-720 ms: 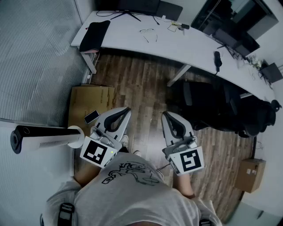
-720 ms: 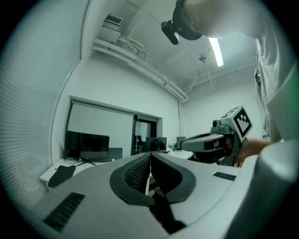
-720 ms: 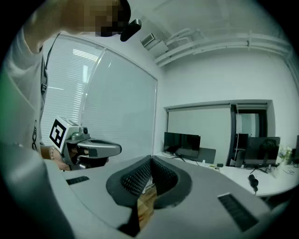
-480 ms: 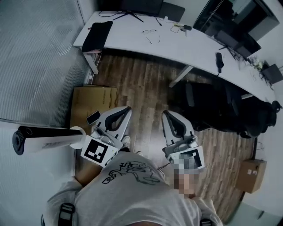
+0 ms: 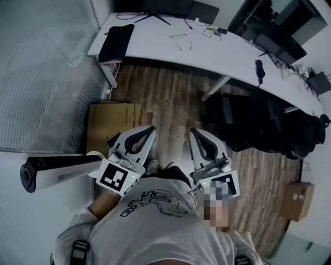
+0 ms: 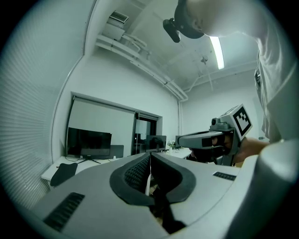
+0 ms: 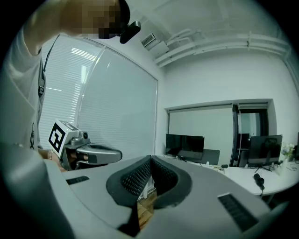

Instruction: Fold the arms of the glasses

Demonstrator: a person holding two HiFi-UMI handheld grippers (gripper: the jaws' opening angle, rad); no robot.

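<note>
The glasses (image 5: 181, 40) lie with their arms unfolded on the long white desk (image 5: 217, 54), far ahead of me in the head view. Both grippers are held close to my chest, well short of the desk. My left gripper (image 5: 150, 129) is shut with nothing in it; in its own view the left gripper (image 6: 149, 156) has its pads meeting at the tip. My right gripper (image 5: 194, 133) is likewise shut and empty, and the right gripper (image 7: 150, 159) shows its ribbed pads closed together. I cannot make out the glasses in either gripper view.
A black pad (image 5: 116, 42) and a monitor (image 5: 155, 6) sit at the desk's left end. Black office chairs (image 5: 258, 124) stand at the right. A cardboard box (image 5: 111, 121) lies on the wooden floor at left, beside a white tower device (image 5: 57, 171).
The desk and floor have slid slightly down and right in the head view, and a shoe now shows below the grippers. Both grippers keep the same shut pose.
</note>
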